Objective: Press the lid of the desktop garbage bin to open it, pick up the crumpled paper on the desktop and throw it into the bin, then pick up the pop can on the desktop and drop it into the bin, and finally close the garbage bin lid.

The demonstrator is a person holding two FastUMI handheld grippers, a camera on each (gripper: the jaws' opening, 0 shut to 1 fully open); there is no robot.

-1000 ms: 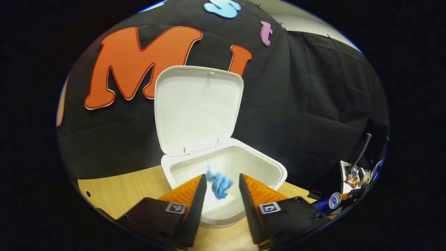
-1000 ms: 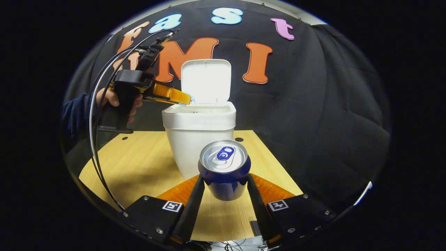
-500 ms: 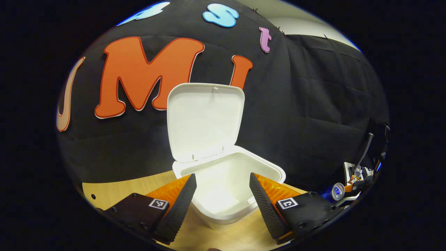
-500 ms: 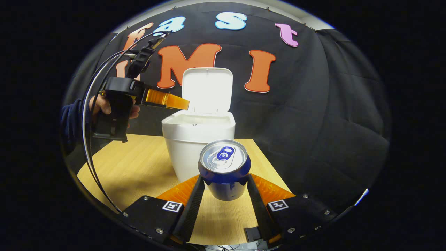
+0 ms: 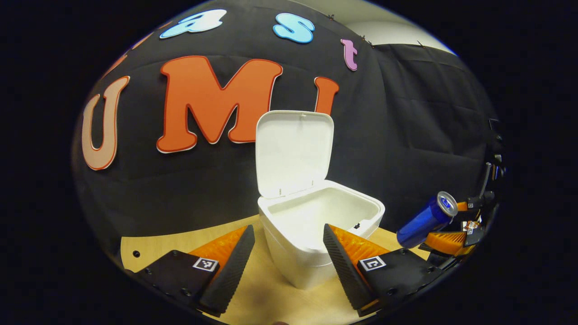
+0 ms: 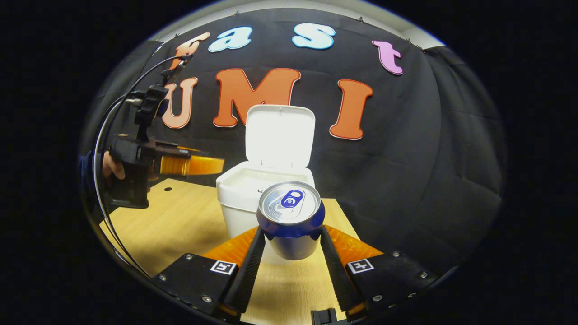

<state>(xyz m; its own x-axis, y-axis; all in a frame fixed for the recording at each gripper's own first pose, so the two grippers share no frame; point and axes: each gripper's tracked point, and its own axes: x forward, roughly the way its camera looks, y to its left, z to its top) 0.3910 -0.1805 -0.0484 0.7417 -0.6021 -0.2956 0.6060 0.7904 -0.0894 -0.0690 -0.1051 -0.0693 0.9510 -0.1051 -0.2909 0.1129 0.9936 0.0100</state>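
White plastic bin [image 5: 316, 234] stands lid-up [image 5: 293, 151], the blue paper now dropped inside and unseen, left gripper [image 5: 289, 257] spread empty and drawn back, while right gripper [image 6: 289, 253] clamps the pop can [image 6: 291, 216] near the bin, next for disposal.

wall: black cloth [image 6: 429, 149], creased | desk: light wood top [image 6: 180, 221] | ceiling strip: pale [image 5: 384, 31]
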